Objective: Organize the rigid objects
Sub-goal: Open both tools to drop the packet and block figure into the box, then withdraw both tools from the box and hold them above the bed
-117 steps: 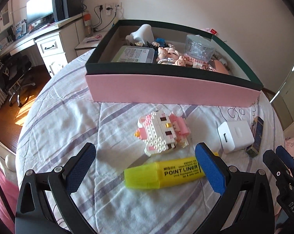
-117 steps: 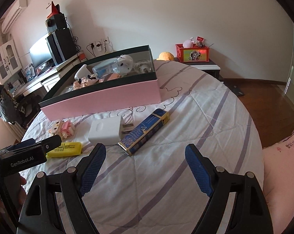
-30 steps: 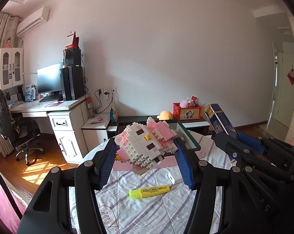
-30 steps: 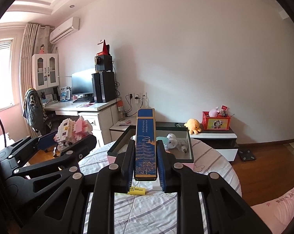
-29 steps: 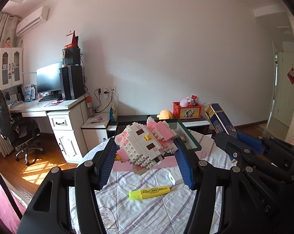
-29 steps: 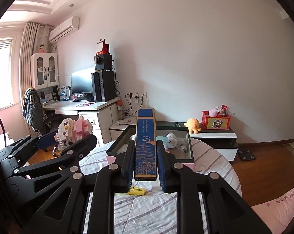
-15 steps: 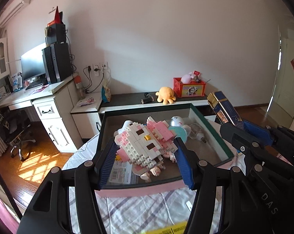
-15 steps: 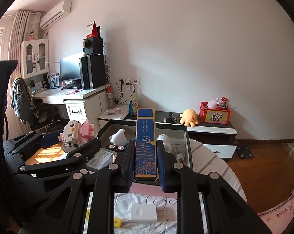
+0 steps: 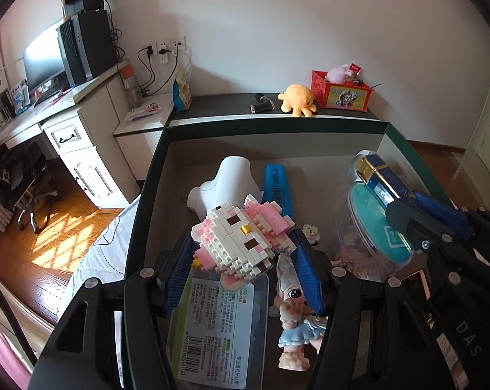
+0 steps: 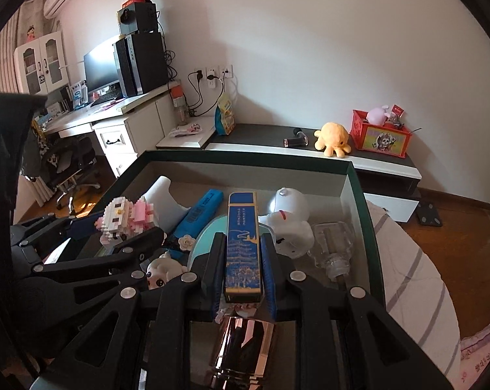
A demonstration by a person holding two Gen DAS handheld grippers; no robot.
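My left gripper (image 9: 241,260) is shut on a pink and white brick-built cat figure (image 9: 241,240) and holds it above the inside of the green-rimmed storage box (image 9: 147,175). My right gripper (image 10: 241,260) is shut on a long blue and gold box (image 10: 242,243), held upright over the same storage box (image 10: 358,188). The cat figure also shows in the right wrist view (image 10: 124,216), and the blue box in the left wrist view (image 9: 378,178).
The box holds a white bust (image 9: 225,182), a blue marker (image 9: 279,185), a clear lidded case (image 9: 219,325), a doll (image 9: 293,312), a round teal-lidded jar (image 9: 375,237), a white toy (image 10: 289,217) and a glass bottle (image 10: 332,243). A desk and low cabinet stand behind.
Both grippers have moved forward and tilted down with their objects, from above the bed to over the inside of the storage box.
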